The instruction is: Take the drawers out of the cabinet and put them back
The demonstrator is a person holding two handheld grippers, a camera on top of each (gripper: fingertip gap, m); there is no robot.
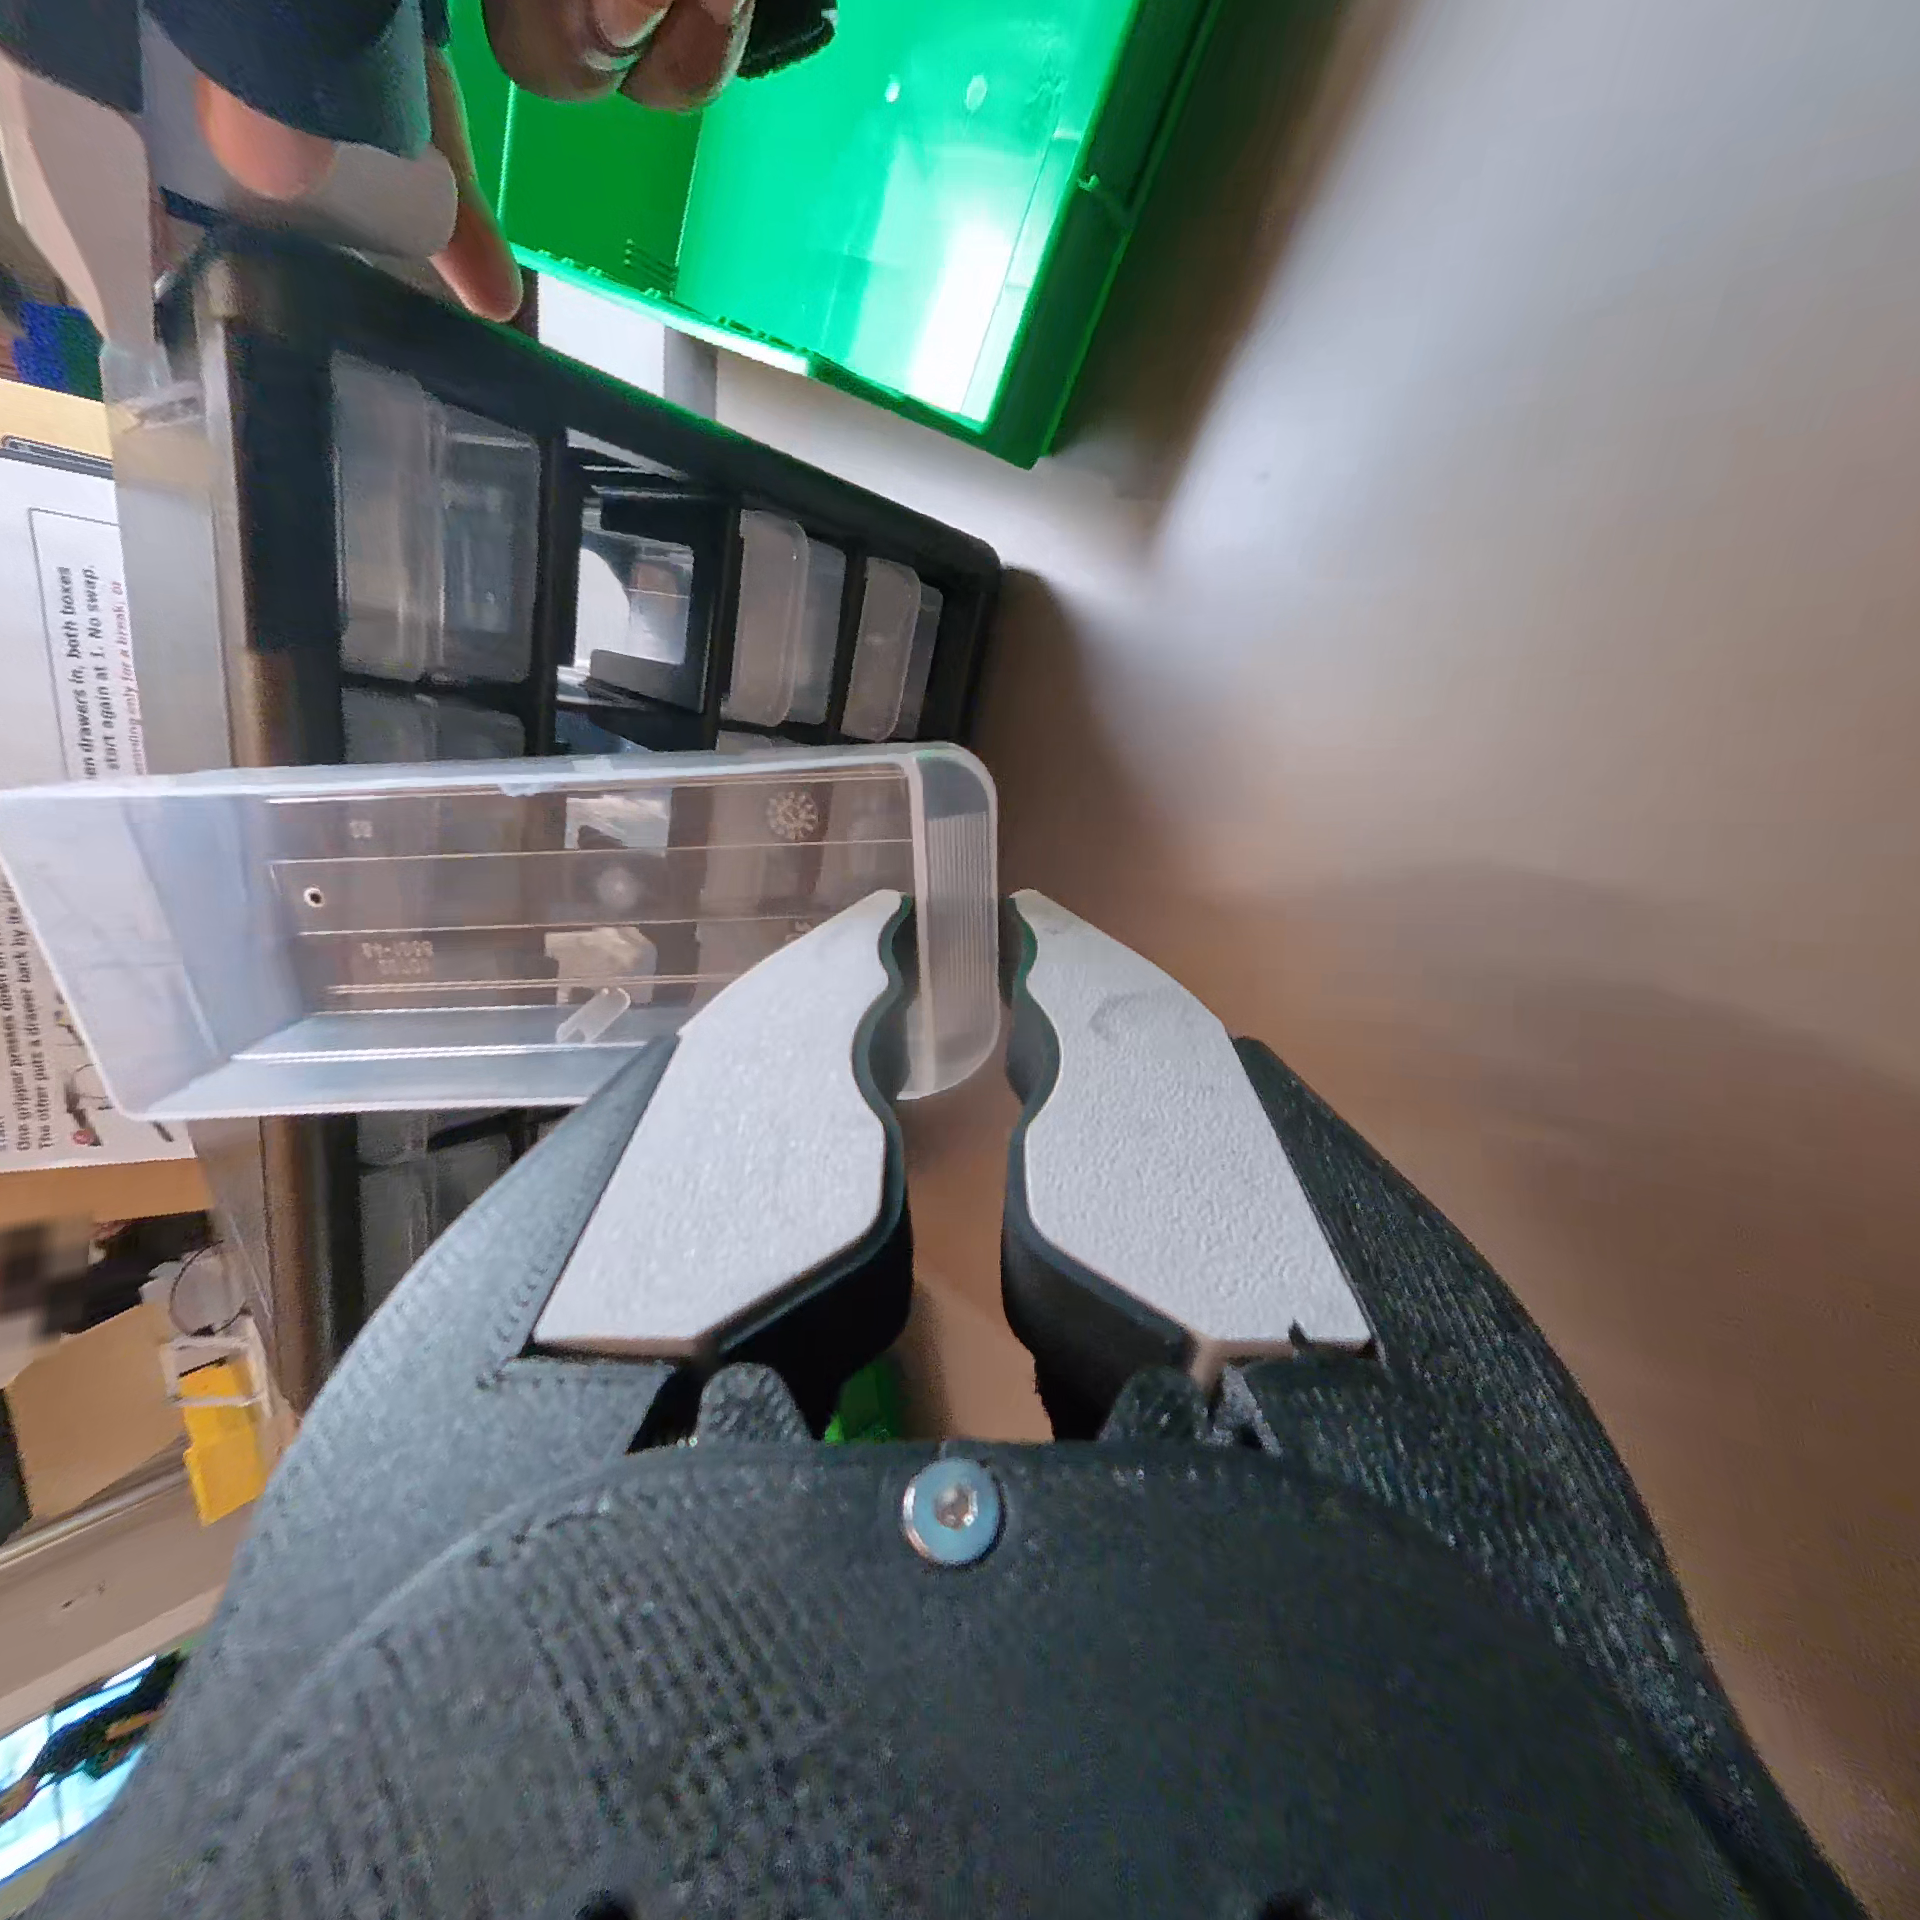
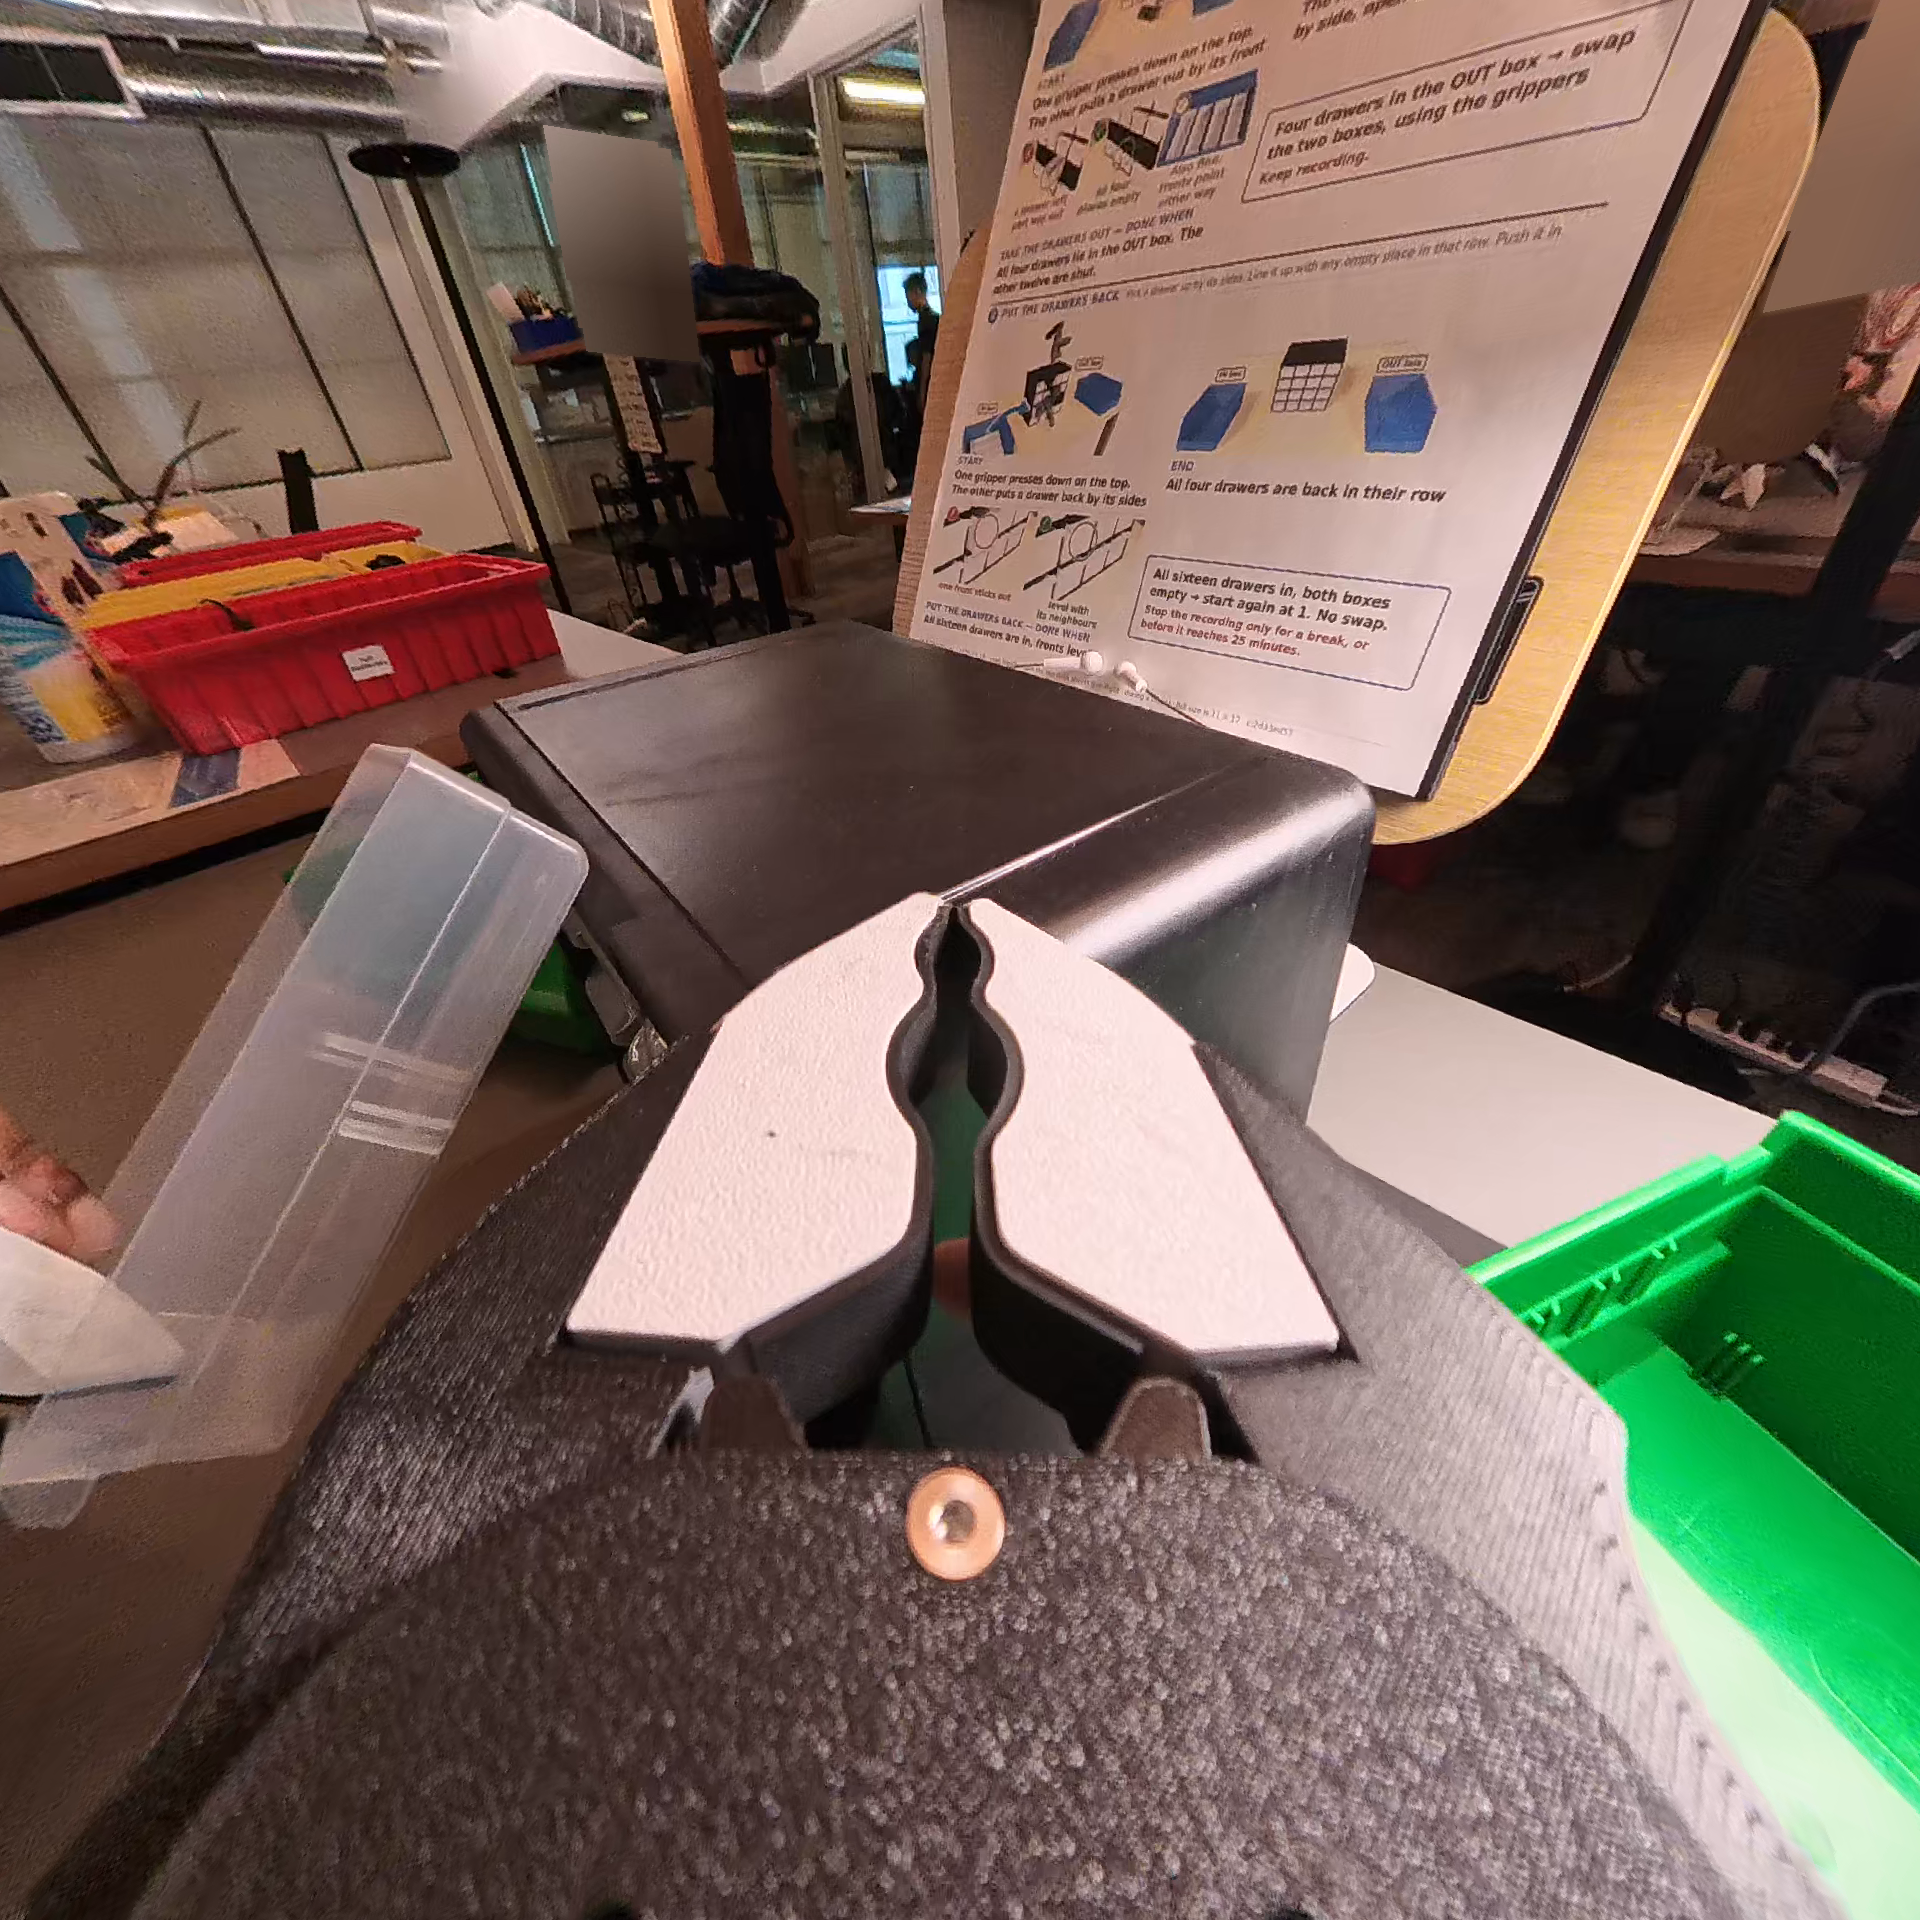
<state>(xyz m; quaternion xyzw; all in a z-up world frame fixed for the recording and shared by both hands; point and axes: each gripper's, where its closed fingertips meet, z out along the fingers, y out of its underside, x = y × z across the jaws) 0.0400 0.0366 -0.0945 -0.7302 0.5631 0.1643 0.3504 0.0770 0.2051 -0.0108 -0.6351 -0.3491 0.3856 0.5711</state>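
My left gripper (image 1: 956,914) is shut on the ribbed front tab of a clear plastic drawer (image 1: 468,935). It holds the drawer out in front of the black cabinet (image 1: 623,447). The view is rolled sideways. The cabinet holds several clear drawers (image 1: 436,540), and one slot (image 1: 644,592) stands open and dark. My right gripper (image 2: 958,914) is shut and empty, its tips resting on the front edge of the cabinet's top (image 2: 883,769). The held drawer (image 2: 343,1039) shows at the left of the right wrist view, tilted, with a hand (image 2: 52,1195) beside it.
A green bin (image 1: 852,208) stands past the cabinet; it also shows at the right of the right wrist view (image 2: 1766,1351). A printed instruction board (image 2: 1299,364) leans behind the cabinet. Red and yellow bins (image 2: 312,634) sit on a far table. A hand (image 1: 312,135) is near the cabinet.
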